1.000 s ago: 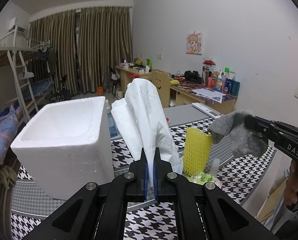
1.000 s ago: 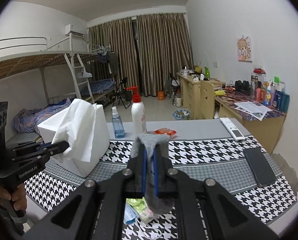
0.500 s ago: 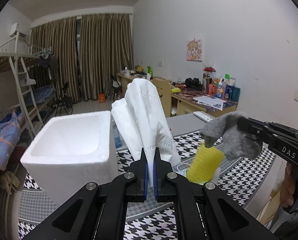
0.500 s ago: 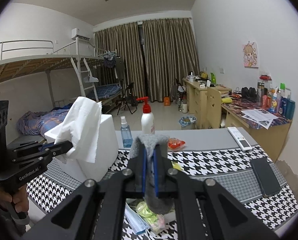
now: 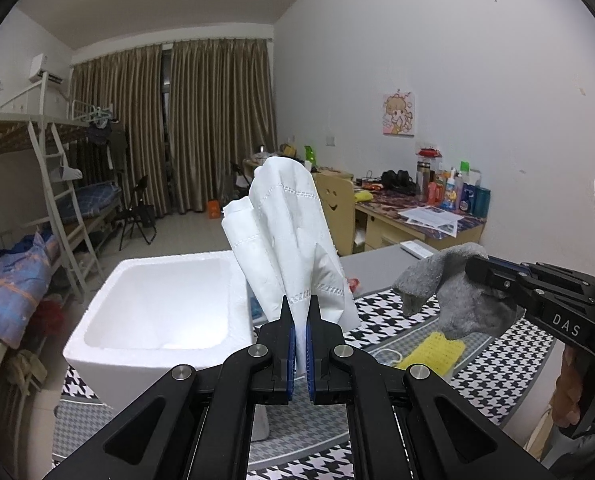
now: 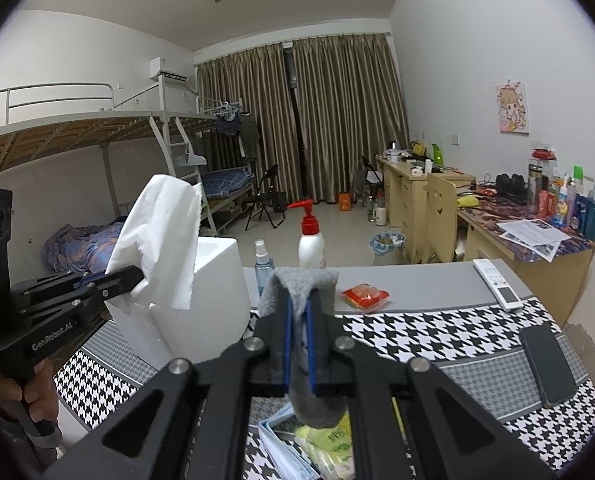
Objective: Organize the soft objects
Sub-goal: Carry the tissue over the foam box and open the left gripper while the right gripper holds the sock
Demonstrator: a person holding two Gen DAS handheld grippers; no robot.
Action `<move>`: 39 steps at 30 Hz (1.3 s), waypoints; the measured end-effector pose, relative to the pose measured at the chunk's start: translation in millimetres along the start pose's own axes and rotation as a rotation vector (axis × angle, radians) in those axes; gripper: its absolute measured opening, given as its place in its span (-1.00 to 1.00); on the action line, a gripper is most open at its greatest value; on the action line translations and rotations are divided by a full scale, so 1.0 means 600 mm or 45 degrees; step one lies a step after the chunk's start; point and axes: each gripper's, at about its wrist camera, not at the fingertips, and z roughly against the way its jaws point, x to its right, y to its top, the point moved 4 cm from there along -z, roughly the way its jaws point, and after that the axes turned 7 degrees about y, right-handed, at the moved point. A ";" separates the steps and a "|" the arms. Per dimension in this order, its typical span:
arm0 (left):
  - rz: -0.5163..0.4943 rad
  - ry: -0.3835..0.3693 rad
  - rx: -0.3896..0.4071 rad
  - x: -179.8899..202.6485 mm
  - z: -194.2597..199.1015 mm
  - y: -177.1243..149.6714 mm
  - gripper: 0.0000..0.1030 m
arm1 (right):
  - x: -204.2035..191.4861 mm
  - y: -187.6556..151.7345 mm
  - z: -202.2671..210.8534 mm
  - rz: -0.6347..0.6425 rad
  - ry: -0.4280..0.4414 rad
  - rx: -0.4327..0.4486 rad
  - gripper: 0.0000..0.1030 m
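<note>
Left gripper [image 5: 300,320]: jaws closed almost fully, blue pads clamped on the lower edge of a white paper towel [image 5: 289,240]. The towel stands upright out of the jaws in loose folds, stitched embossing visible along its edges. Seen from the right wrist view, the same towel [image 6: 157,240] droops from the left gripper [image 6: 135,276], held in the air in front of the foam box.

Right gripper [image 6: 300,320]: jaws likewise closed to a narrow gap, gripping a grey sock-like cloth [image 6: 303,280]. The cloth bunches over the fingertips and hangs below them. In the left wrist view it [image 5: 453,296] sags from the right gripper [image 5: 473,270], clear of the table.

White foam box [image 5: 157,312]: open-topped, resting on the houndstooth tablecloth [image 5: 509,364], just left of and behind the towel. Its interior floor is only partly visible.

Below the right gripper, a tray of items [image 6: 293,440] is largely hidden by the gripper body; contents cannot be identified beyond yellow-green packaging. A yellow mesh item [image 5: 437,356] lies on the table, partly blocked by the grey cloth.

Further out on the table: a red-pump lotion bottle [image 6: 311,240], a small spray bottle [image 6: 263,264], a red snack packet [image 6: 364,294], a remote control [image 6: 495,284] and a dark phone [image 6: 547,364].

The hand [image 6: 37,396] holding the left gripper handle is cut off at the frame edge.
</note>
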 end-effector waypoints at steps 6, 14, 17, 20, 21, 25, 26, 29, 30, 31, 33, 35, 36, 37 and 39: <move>0.021 0.039 0.000 -0.014 -0.011 0.010 -0.92 | -0.013 0.014 -0.018 0.009 0.031 -0.001 -0.83; 0.039 0.086 0.013 -0.037 -0.021 0.023 -0.92 | -0.032 0.033 -0.039 0.021 0.082 -0.003 -0.82; 0.050 0.110 0.011 -0.046 -0.026 0.026 -0.92 | -0.040 0.038 -0.046 0.042 0.095 0.002 -0.82; 0.062 0.129 0.009 -0.054 -0.029 0.027 -0.92 | -0.044 0.040 -0.050 0.034 0.125 0.007 -0.82; 0.063 0.135 0.009 -0.056 -0.030 0.028 -0.92 | -0.046 0.041 -0.051 0.030 0.130 0.007 -0.82; 0.071 0.153 0.010 -0.064 -0.030 0.029 -0.92 | -0.054 0.047 -0.056 0.034 0.146 0.013 -0.82; 0.072 0.160 0.009 -0.067 -0.031 0.030 -0.92 | -0.057 0.048 -0.058 0.035 0.151 0.013 -0.83; 0.078 0.186 -0.002 -0.075 -0.036 0.029 -0.92 | -0.066 0.052 -0.066 0.047 0.169 0.009 -0.82; 0.081 0.190 -0.008 -0.078 -0.037 0.028 -0.92 | -0.070 0.053 -0.068 0.049 0.175 0.011 -0.82; 0.085 0.197 -0.012 -0.081 -0.039 0.027 -0.92 | -0.074 0.055 -0.069 0.050 0.181 0.012 -0.82; 0.090 0.208 -0.015 -0.087 -0.040 0.026 -0.92 | -0.079 0.058 -0.072 0.055 0.188 0.015 -0.82; 0.098 0.221 -0.017 -0.094 -0.042 0.025 -0.92 | -0.085 0.062 -0.078 0.063 0.192 0.015 -0.82; 0.102 0.225 -0.019 -0.098 -0.043 0.026 -0.92 | -0.088 0.063 -0.080 0.066 0.196 0.014 -0.82; 0.105 0.229 -0.022 -0.102 -0.044 0.026 -0.92 | -0.090 0.063 -0.081 0.067 0.199 0.013 -0.82; 0.109 0.240 -0.029 -0.109 -0.047 0.025 -0.92 | -0.095 0.064 -0.085 0.073 0.205 0.010 -0.82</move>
